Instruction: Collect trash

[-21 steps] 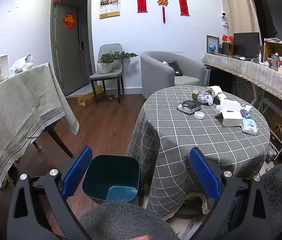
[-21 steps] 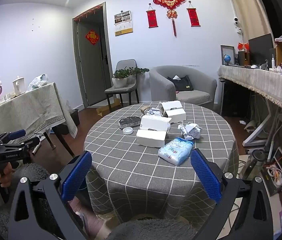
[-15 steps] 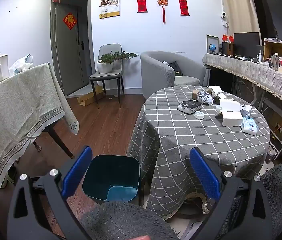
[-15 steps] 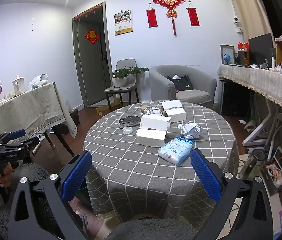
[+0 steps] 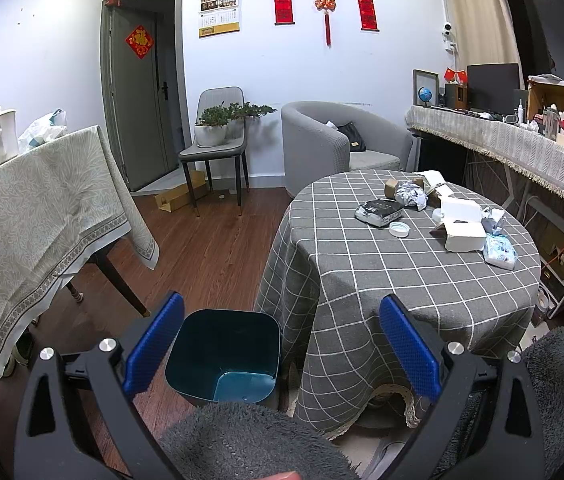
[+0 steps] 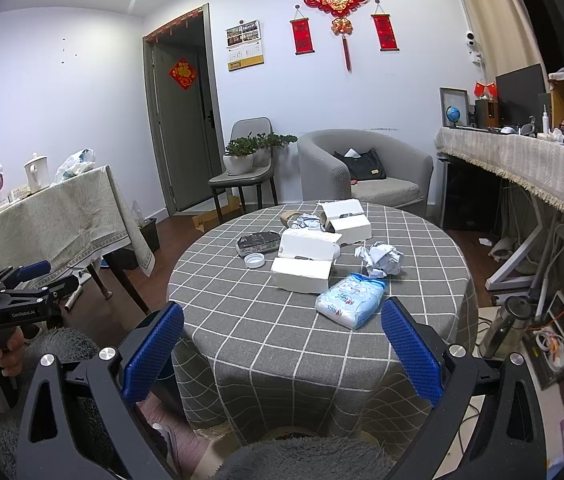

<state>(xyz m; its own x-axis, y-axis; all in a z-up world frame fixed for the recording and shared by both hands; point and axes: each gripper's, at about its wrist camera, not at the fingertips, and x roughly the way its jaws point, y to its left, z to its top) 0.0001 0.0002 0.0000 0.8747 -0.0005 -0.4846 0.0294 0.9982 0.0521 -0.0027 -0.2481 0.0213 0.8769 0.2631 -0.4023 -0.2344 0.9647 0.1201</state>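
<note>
Both grippers w/ fingers spread wide, nothing between them: left gripper [image 5: 280, 344] hangs over the teal bin [image 5: 224, 354], which sits on the floor just left of the round table [image 6: 242, 300]; right gripper [image 6: 282, 348] is at the table's near edge. On the table: tissue pack [image 6: 350, 299] nearest, crumpled paper [image 6: 380, 259] just behind it, white boxes [image 6: 302, 268] at centre, bottle cap [image 6: 254, 260] and dark pouch [image 6: 257, 242] to the left.

Round table [image 6: 266, 320] in a grey checked cloth, littered with white boxes [image 6: 302, 276], a crumpled paper ball [image 6: 382, 258], a tissue pack [image 6: 352, 300], a bottle cap [image 6: 254, 260]; right gripper [image 6: 282, 344] wide open, empty.
</note>
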